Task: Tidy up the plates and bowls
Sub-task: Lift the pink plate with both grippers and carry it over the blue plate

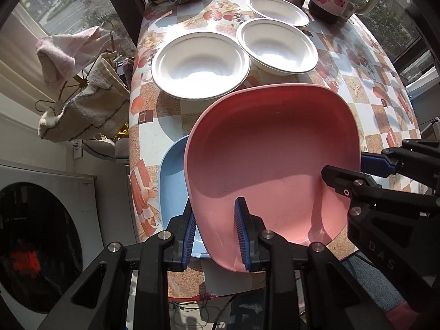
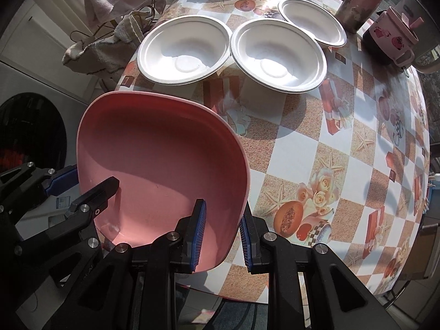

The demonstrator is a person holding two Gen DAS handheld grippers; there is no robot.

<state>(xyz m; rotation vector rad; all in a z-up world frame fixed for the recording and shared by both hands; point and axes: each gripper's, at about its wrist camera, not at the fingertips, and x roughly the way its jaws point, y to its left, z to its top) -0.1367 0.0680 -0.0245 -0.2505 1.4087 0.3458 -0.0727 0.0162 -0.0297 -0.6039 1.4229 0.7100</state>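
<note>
Left wrist view: the left gripper (image 1: 217,236) has its blue-padded fingers (image 1: 242,233) pinching the near rim of the pink plate (image 1: 272,159), one finger inside the dish and one outside, and the plate looks lifted off the checkered surface (image 1: 365,82), sitting partly over a blue plate (image 1: 172,181) that lies flat by the surface's left edge. The right gripper (image 1: 354,169) comes in from the right and clamps the pink plate's right rim. Three white bowls sit farther back: a near-left bowl (image 1: 200,64), a middle bowl (image 1: 277,45) just beside it, and a far bowl (image 1: 277,9) behind. Right wrist view: the right gripper (image 2: 221,236) fingers (image 2: 199,233) pinch the pink plate (image 2: 162,159) rim, and the left gripper (image 2: 82,189) grips the opposite edge; same three bowls behind, near-left bowl (image 2: 184,49), middle bowl (image 2: 277,55), far bowl (image 2: 312,22), with a pink mug (image 2: 390,38) off to the right
</note>
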